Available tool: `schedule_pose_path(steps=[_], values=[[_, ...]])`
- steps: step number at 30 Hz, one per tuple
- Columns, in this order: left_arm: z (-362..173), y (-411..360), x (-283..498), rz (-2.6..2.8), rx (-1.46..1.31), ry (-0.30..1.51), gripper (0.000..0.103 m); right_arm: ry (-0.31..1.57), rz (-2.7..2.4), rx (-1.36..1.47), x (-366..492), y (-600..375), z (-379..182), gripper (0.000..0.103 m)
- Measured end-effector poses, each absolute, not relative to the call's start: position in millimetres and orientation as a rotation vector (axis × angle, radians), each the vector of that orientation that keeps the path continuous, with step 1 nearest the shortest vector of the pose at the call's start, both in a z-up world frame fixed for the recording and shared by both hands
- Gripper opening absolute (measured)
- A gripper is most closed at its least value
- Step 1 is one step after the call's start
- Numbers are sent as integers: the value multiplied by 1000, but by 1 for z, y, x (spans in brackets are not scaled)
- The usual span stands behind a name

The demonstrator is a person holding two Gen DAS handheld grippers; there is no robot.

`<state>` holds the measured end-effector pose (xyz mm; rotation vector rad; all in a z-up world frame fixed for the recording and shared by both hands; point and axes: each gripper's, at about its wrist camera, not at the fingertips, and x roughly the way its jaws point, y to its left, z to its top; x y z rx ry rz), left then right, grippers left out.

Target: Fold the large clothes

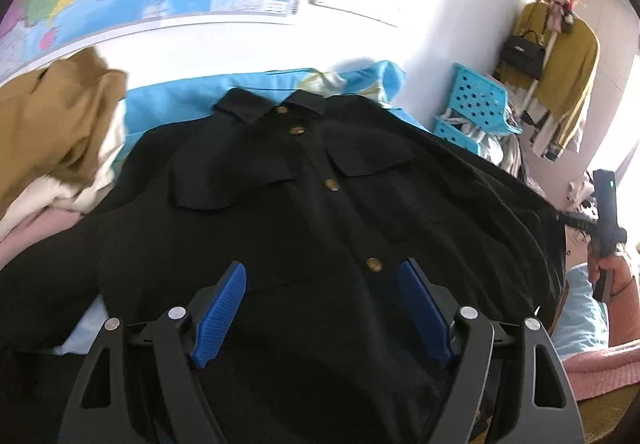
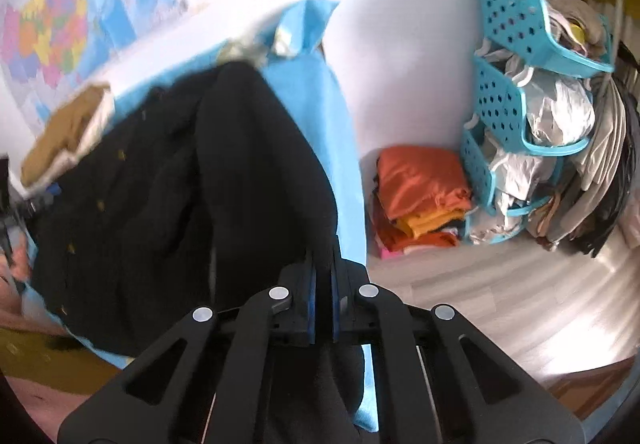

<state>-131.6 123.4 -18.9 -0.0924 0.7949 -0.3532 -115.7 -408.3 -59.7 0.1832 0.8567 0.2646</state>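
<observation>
At the far left of the left wrist view a tan garment (image 1: 60,116) lay heaped over pale and pink clothes, pushed to the side of the blue sheet (image 1: 168,100) that covered the work surface. Next to it the black shirt (image 1: 320,196) was spread front-up on that sheet, collar toward the wall, its brass buttons (image 1: 332,185) running down the middle and its two pocket flaps flat. The left gripper (image 1: 320,308) hung just above the lower front of the shirt with its blue pads (image 1: 220,312) wide apart and nothing between them. Further right, the right gripper (image 2: 323,292) had its jaws brought together at the shirt's right edge, where black cloth hung over the side of the sheet; the cloth ran beneath the jaws, and it seemed pinched there, though the contact itself was hidden. Past it, on the floor, sat a stack of orange clothes (image 2: 420,188) and turquoise baskets (image 2: 520,44). The shirt looked laid out and the first side fold just starting. The next move would likely call for carrying that right edge across toward the button line while the left gripper took hold of the opposite side or hem.
</observation>
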Motion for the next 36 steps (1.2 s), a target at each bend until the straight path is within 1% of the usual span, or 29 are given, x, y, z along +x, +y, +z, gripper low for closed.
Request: schedule_pose_path(steps=[1,2,4,6,8,9,10,12,13,14,16,22,25,27,28,33,36], values=[[-19,119,-130,-363,-87,796,80,879,248,211,-111,-416,-67,18],[-20,116,-130,-370,-79,796,80,899,231,216,-109,-419,-72,32],[-21,108,-128,-374,-59,803,80,930,225,259,-109,-427,-84,51],[-24,103,-127,-392,-52,812,82,911,250,289,-118,-430,-86,58],[-26,101,-126,-396,-49,819,83,871,294,266,-132,-423,-81,75],[-26,101,-125,-400,-52,822,83,860,298,236,-136,-418,-79,76],[-27,101,-123,-406,-60,827,83,858,297,192,-139,-410,-77,75],[-29,100,-119,-417,-75,836,83,889,281,99,-137,-397,-79,47],[-29,99,-117,-425,-83,840,83,930,274,88,-131,-394,-82,13],[-29,98,-115,-430,-86,841,83,952,267,97,-127,-395,-81,5],[-26,94,-112,-445,-87,838,83,943,340,205,-122,-404,-67,5],[-13,76,-110,-538,-52,801,83,745,560,426,-101,-417,39,4],[-3,66,-106,-631,-89,785,83,696,664,494,-83,-401,74,5],[3,56,-104,-726,-128,774,84,704,732,527,-74,-379,84,5],[6,51,-103,-772,-146,771,86,711,756,529,-70,-369,85,5],[9,18,-96,-996,-246,763,90,780,862,580,-59,-322,70,6],[8,-1,-89,-1023,-246,757,90,808,904,583,-57,-294,70,8]])
